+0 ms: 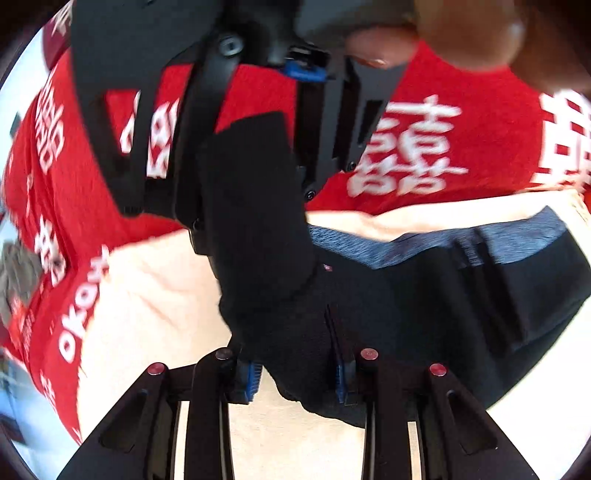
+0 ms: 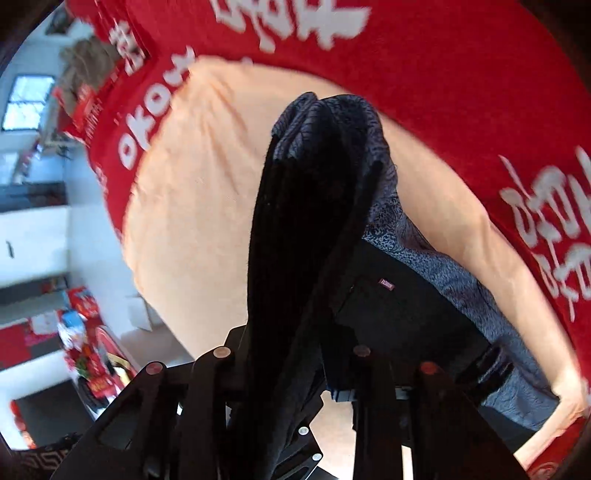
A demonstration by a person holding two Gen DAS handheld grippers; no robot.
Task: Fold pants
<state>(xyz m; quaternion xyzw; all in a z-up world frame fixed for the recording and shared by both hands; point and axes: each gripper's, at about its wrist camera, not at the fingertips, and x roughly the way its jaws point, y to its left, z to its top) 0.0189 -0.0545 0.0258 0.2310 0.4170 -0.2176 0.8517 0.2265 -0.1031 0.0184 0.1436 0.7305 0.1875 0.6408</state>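
between the blue-padded fingers of the left gripper (image 1: 295, 380) a thick fold of the black pants (image 1: 369, 295) is sitting, and the fingers are clenching on that cloth — the pads are pressing it from both sides in the left wrist view. the pants are lying partly on a peach-coloured cloth (image 1: 155, 295), with their grey-blue patterned waistband lining (image 1: 443, 240) showing along the far edge and a small red tag (image 1: 327, 267) just beside the seam. beyond the peach cloth a red blanket with white characters (image 1: 461, 129) is spreading across the surface.

the right gripper (image 1: 258, 155) is appearing in the left wrist view above the pants, tilted, with a black length of the fabric hanging from it; a hand (image 1: 469, 33) is holding it at the top of the frame.

in the right wrist view the right gripper (image 2: 288, 369) is gripping a long black strip of the pants (image 2: 295, 221) that is rising straight up between its fingers, so these fingers are clamping on the pants too. the patterned lining (image 2: 424, 251) is draping to the right over the peach cloth (image 2: 207, 184), and the red blanket (image 2: 443, 92) is curving around behind it. at the left edge a window (image 2: 27, 101) and some red boxes (image 2: 85, 314) are showing, blurred.
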